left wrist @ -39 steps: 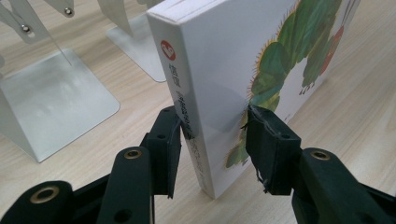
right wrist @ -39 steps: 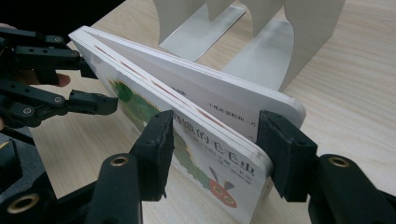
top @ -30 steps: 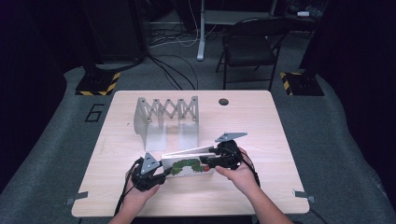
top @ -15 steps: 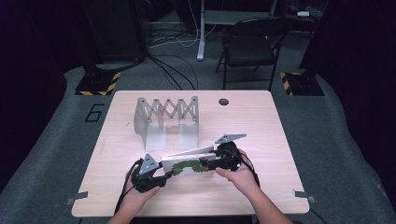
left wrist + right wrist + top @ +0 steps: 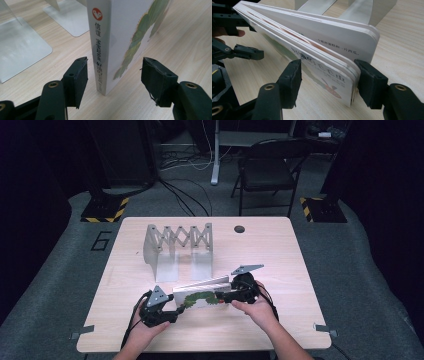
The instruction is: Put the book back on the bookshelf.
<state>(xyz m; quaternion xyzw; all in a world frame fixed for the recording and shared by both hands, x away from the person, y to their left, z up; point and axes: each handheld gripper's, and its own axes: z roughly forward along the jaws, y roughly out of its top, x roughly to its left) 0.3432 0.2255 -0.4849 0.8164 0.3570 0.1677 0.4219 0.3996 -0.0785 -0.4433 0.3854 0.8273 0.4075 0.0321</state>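
Note:
A white board book point(image 5: 202, 296) with a green caterpillar on its cover stands on its long edge near the table's front. My left gripper point(image 5: 176, 312) is at its spine end. In the left gripper view, the spine point(image 5: 100, 45) stands between the pads point(image 5: 80, 75) with a gap on each side; these jaws have just been opening. My right gripper point(image 5: 225, 296) straddles the book's fanned page end point(image 5: 352, 82). One pad point(image 5: 369, 82) lies against the pages and the other stands off the cover. These jaws have loosened a little.
A grey metal expanding book rack point(image 5: 177, 240) stands behind the book, its flat base plates point(image 5: 20, 50) lying on the wood. A round cable hole point(image 5: 239, 229) sits at the table's far edge. A black chair point(image 5: 265, 170) and cables lie beyond the table.
The book has tipped from leaning to more upright. The left jaws have spread away from the spine. Both hands stay where they were.

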